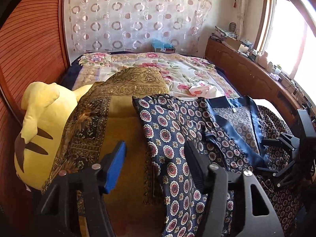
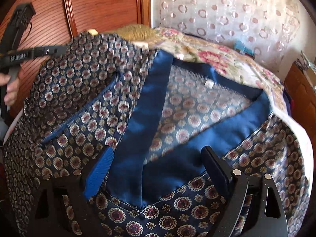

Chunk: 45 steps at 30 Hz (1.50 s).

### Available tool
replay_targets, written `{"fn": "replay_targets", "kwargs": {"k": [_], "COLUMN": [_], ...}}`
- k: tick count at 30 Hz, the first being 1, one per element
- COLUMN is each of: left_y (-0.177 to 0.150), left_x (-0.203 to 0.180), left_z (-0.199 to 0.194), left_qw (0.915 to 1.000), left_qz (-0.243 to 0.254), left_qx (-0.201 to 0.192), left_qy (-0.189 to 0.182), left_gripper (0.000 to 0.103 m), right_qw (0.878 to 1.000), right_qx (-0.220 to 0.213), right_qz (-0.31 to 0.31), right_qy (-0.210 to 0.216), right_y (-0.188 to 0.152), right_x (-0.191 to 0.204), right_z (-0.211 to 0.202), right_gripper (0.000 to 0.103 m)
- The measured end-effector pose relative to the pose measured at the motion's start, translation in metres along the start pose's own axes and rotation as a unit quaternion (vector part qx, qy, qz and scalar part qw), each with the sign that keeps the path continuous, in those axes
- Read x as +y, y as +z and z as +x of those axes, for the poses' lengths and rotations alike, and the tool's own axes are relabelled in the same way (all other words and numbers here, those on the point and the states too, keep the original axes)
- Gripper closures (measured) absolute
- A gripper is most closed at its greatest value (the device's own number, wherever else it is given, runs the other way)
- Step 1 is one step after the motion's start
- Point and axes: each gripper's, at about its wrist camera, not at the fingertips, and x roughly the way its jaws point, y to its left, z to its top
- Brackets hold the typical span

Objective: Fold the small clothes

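a bed [image 1: 69,73] is carrying everything here, its dark blue edge showing at the far left. a floral quilt [image 1: 183,73] is lying spread over its far half. a gold-brown patterned throw [image 1: 118,98] is draping over the near left part, partly covering a yellow plush toy [image 1: 39,118]. a navy medallion-print garment [image 1: 177,138] is lying open over the near right part, its plain blue collar band [image 2: 148,102] facing up; its far edge seems to be overlapping the quilt.

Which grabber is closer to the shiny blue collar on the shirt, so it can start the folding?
Probably the right gripper. Its open fingers sit directly over the blue collar of the patterned shirt. The left gripper, also open, hangs over the shirt's sleeve side near the gold cloth.
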Motion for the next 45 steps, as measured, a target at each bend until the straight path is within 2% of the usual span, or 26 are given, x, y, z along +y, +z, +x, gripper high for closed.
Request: {"fn": "replay_targets", "kwargs": {"k": [4, 7, 9, 12, 16, 19, 22, 25, 27, 28, 30, 31, 32, 33, 34, 35, 39, 45], "left_y": [0.002, 0.005, 0.007, 0.012, 0.026, 0.032, 0.028, 0.021, 0.015, 0.010, 0.004, -0.001, -0.006, -0.010, -0.013, -0.019, -0.041, -0.067], "left_x": [0.001, 0.001, -0.002, -0.006, 0.000, 0.010, 0.013, 0.013, 0.009, 0.006, -0.001, -0.006, -0.010, -0.014, -0.018, -0.023, -0.045, -0.076], "left_z": [0.008, 0.013, 0.011, 0.003, -0.009, -0.007, -0.007, -0.017, -0.030, -0.039, -0.051, -0.056, -0.060, -0.063, -0.066, -0.069, -0.064, -0.052], "left_qw": [0.9999, 0.9998, 0.9999, 0.9998, 0.9984, 0.9975, 0.9974, 0.9969, 0.9958, 0.9953, 0.9947, 0.9947, 0.9947, 0.9948, 0.9950, 0.9951, 0.9967, 0.9978], "left_qz": [-0.005, -0.006, 0.000, 0.010, 0.015, 0.010, 0.003, -0.002, 0.003, 0.008, 0.015, 0.019, 0.023, 0.024, 0.025, 0.025, 0.032, 0.048], "left_qx": [0.010, 0.015, 0.009, -0.014, -0.049, -0.051, -0.048, -0.052, -0.068, -0.078, -0.088, -0.089, -0.090, -0.092, -0.092, -0.093, -0.074, -0.041], "left_qy": [-0.009, -0.011, -0.012, -0.006, 0.025, 0.048, 0.054, 0.060, 0.062, 0.056, 0.050, 0.047, 0.042, 0.036, 0.029, 0.019, -0.008, -0.019], "left_gripper": [0.059, 0.076, 0.098, 0.101, 0.101, 0.101, 0.101, 0.090, 0.076, 0.073, 0.058, 0.055, 0.046, 0.031, 0.024, 0.021, 0.021, 0.021], "right_qw": [1.000, 1.000, 1.000, 1.000, 1.000, 0.998, 0.996, 0.992, 0.990, 0.988, 0.985, 0.982, 0.980, 0.978, 0.975, 0.973, 0.965, 0.955], "right_qx": [-0.004, -0.001, 0.003, 0.005, -0.011, -0.049, -0.072, -0.081, -0.083, -0.085, -0.088, -0.090, -0.090, -0.089, -0.089, -0.088, -0.084, -0.082], "right_qz": [-0.005, -0.005, -0.007, -0.009, -0.001, 0.032, 0.057, 0.079, 0.096, 0.106, 0.122, 0.132, 0.142, 0.151, 0.162, 0.167, 0.195, 0.220], "right_qy": [-0.004, -0.005, -0.006, -0.003, 0.004, 0.000, -0.021, -0.051, -0.064, -0.071, -0.086, -0.096, -0.103, -0.110, -0.121, -0.130, -0.153, -0.181], "right_y": [-0.001, -0.003, -0.004, -0.003, -0.005, -0.009, -0.019, -0.038, -0.054, -0.064, -0.085, -0.098, -0.108, -0.119, -0.132, -0.138, -0.178, -0.227], "right_x": [0.003, 0.003, 0.004, 0.004, -0.002, -0.019, -0.038, -0.059, -0.070, -0.077, -0.088, -0.095, -0.100, -0.103, -0.108, -0.109, -0.123, -0.132], "right_z": [0.003, 0.005, 0.005, 0.005, -0.005, -0.032, -0.060, -0.082, -0.095, -0.102, -0.116, -0.123, -0.129, -0.135, -0.143, -0.148, -0.174, -0.208], "right_gripper": [0.011, 0.007, 0.003, 0.003, 0.018, 0.027, 0.031, 0.032, 0.032, 0.032, 0.032, 0.032, 0.032, 0.032, 0.032, 0.032, 0.032, 0.032]}}
